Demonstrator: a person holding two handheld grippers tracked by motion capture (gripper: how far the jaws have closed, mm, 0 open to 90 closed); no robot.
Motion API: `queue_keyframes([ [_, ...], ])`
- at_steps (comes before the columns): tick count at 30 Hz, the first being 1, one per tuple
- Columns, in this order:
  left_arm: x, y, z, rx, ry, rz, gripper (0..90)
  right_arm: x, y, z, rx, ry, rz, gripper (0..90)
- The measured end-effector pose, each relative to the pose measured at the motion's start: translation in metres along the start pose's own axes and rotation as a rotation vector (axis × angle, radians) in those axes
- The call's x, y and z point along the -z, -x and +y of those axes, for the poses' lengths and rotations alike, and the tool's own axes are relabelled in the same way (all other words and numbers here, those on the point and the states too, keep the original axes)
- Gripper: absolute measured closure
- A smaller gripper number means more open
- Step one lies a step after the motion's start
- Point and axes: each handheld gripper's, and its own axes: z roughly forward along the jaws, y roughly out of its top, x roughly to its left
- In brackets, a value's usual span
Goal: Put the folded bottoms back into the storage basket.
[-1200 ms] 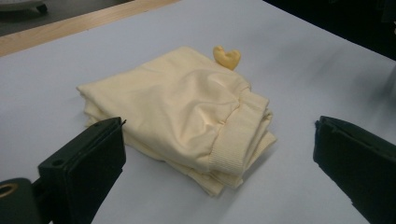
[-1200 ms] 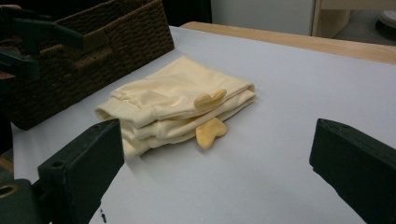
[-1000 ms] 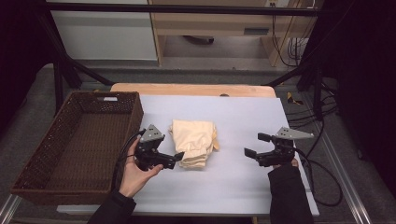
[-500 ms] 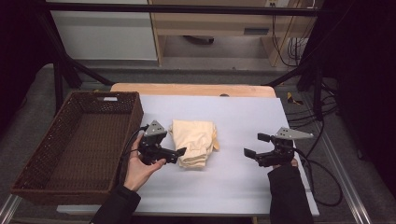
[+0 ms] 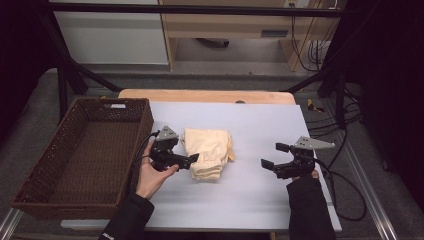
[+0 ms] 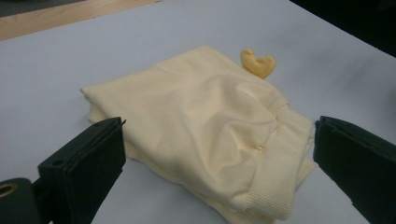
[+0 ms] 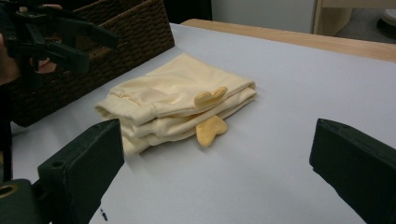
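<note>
My left tongs (image 5: 192, 158) are wide open and empty by the soft, light, floppy folded yellow cloth (image 5: 209, 150) mid-frame, so I'd pinch its thick ribbed edge (image 6: 261, 186).

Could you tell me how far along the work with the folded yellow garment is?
The yellow garment already lies folded on the table, so folding looks done. In hand: the left tool is at its near edge, jaws open around it, not yet gripping. The right tool waits open, apart. Probably left: grasping it and placing it in the wicker basket.
</note>
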Motion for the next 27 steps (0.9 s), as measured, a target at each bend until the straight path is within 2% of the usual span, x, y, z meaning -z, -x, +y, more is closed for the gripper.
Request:
queue_keyframes([
  [17,-0.019,-0.015,0.002,0.043,-0.011,0.013,2.4,0.0,0.001,0.0,-0.001,0.0,0.0,3.3],
  [27,-0.03,-0.029,0.0,0.081,-0.036,0.048,2.7,0.0,0.001,0.0,0.001,-0.001,-0.001,3.3],
])
